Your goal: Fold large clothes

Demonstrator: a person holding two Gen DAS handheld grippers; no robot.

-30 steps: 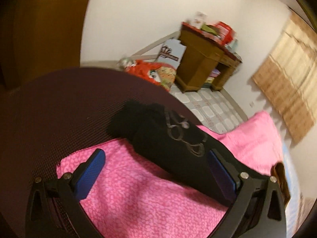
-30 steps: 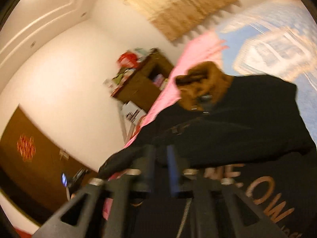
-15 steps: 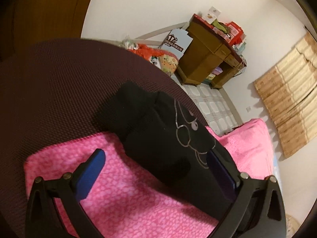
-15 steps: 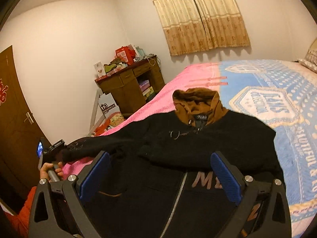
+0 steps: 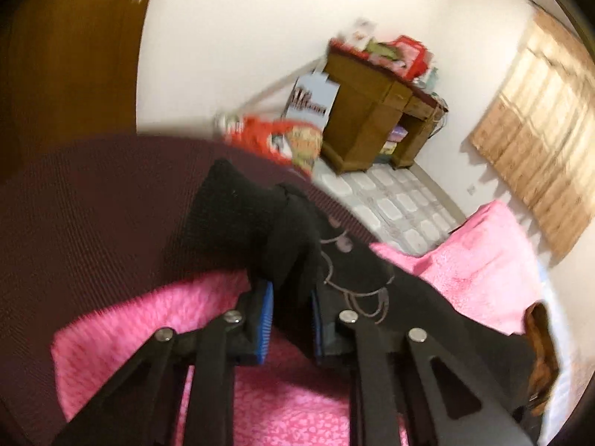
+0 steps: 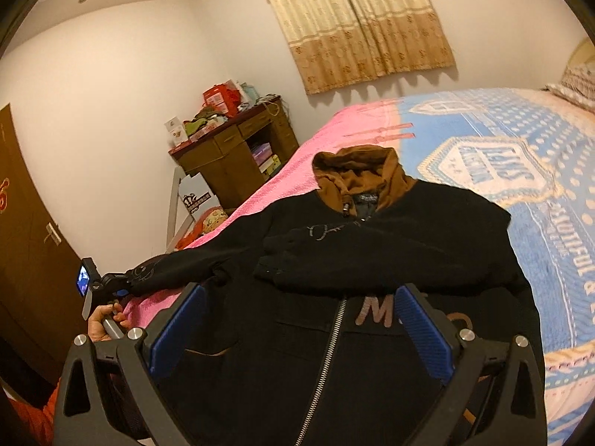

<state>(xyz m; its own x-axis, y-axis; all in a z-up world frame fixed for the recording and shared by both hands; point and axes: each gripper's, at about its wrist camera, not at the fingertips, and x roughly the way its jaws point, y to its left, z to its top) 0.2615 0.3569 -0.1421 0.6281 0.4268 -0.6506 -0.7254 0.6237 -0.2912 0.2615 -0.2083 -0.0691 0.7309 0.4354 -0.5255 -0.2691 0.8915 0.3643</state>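
Note:
A black zip jacket [image 6: 372, 252] with a brown hood [image 6: 357, 174] lies face up on the bed. One sleeve is folded across its chest. The other sleeve [image 5: 297, 252] stretches out over the pink blanket [image 5: 167, 319] to the bed's left edge. My left gripper [image 5: 292, 316] is shut on that sleeve near its cuff; it also shows in the right wrist view [image 6: 111, 284], held in a hand. My right gripper [image 6: 301, 319] is open and empty, hovering above the jacket's zip and lower front.
The bed carries a blue patterned cover [image 6: 520, 171] on its right side. A wooden desk [image 6: 238, 152] with clutter stands by the wall beyond the bed. A brown door [image 6: 22, 245] is at left. Curtains [image 6: 357, 26] hang behind. Tiled floor [image 5: 394, 204] lies between bed and desk.
My left gripper has closed on the outstretched sleeve. My right gripper opened about a second ago and stays open above the jacket front.

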